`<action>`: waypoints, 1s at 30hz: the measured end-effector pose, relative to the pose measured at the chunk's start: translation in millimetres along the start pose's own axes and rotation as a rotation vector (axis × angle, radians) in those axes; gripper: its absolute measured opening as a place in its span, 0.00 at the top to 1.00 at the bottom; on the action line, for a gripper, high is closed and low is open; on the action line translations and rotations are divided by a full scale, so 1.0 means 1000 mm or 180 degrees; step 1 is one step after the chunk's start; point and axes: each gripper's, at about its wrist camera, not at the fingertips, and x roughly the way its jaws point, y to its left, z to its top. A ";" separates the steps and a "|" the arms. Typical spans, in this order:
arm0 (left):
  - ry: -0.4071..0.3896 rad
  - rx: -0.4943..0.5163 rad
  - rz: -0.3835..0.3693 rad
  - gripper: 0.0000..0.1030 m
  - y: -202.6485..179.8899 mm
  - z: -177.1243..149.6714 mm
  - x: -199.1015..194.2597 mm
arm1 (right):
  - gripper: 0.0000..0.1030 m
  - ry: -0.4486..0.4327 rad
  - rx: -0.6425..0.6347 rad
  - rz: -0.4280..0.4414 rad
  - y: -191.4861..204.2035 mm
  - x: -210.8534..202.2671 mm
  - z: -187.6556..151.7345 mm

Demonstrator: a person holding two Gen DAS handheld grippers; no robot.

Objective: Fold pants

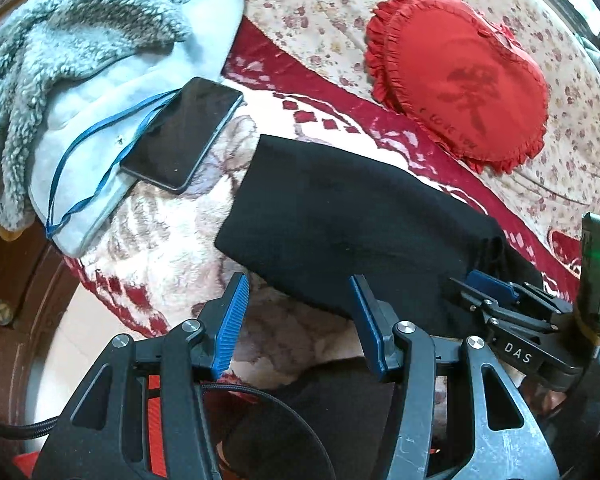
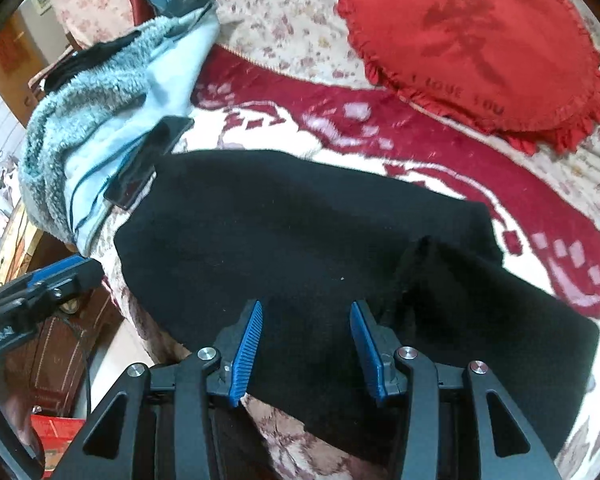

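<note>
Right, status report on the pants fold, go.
Left gripper and right gripper open, empty. Black pants folded on blanket. Phone by their left end.

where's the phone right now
The phone lies upper left in the left wrist view, half on the pale blue cloth, just left of the black pants.

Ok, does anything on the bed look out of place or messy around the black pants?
A phone lies half on the pale fleece garment, half over the blanket, right beside the black pants. The pants' right end looks bunched rather than flat.
</note>
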 end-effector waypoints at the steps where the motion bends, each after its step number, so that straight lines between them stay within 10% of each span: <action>1: 0.0011 -0.0025 -0.0003 0.50 0.003 0.000 0.001 | 0.57 -0.0001 -0.0012 0.0001 0.001 0.001 0.000; 30: 0.0269 -0.0756 -0.0342 0.41 0.040 -0.001 0.041 | 0.53 -0.0094 -0.0996 0.0446 0.085 0.059 0.105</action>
